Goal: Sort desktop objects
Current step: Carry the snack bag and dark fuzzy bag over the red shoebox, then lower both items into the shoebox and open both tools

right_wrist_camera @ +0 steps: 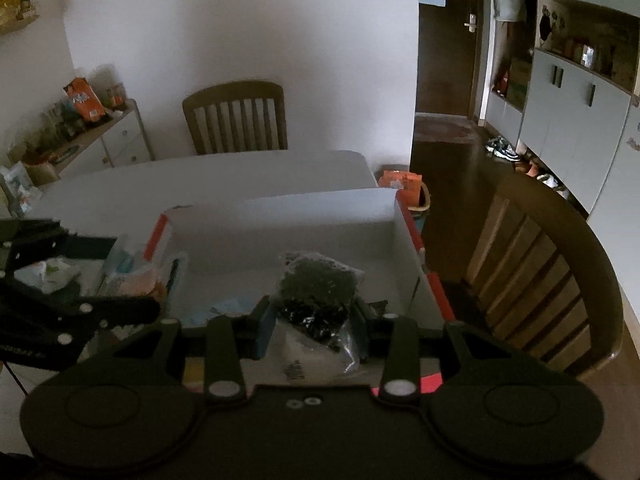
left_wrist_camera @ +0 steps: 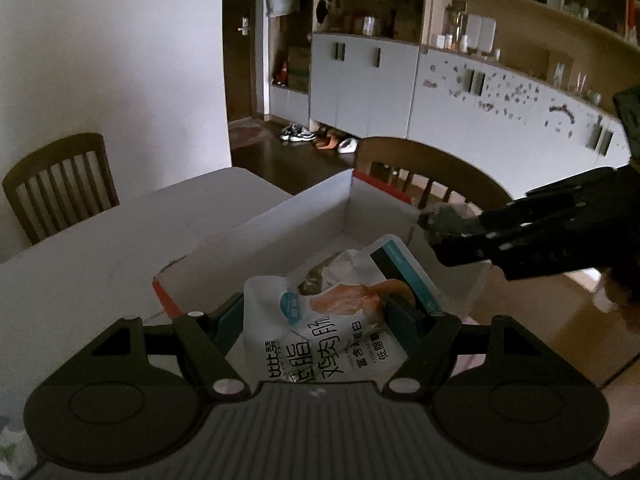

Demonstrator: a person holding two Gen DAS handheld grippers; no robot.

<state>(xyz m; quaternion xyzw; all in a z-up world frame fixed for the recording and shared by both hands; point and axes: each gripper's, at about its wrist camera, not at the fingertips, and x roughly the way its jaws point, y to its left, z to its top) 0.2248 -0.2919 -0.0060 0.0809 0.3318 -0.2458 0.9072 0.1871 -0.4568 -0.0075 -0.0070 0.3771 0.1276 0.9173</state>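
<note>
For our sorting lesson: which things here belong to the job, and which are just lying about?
Job:
left gripper, holding chicken sausage packet
right gripper, holding clear bag of dark bits
white box

Lying about:
chair
shoes

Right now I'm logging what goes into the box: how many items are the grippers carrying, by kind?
White printed snack pouch, in the left gripper: 1
Clear bag of dark bits, in the right gripper: 1
Total: 2
</note>
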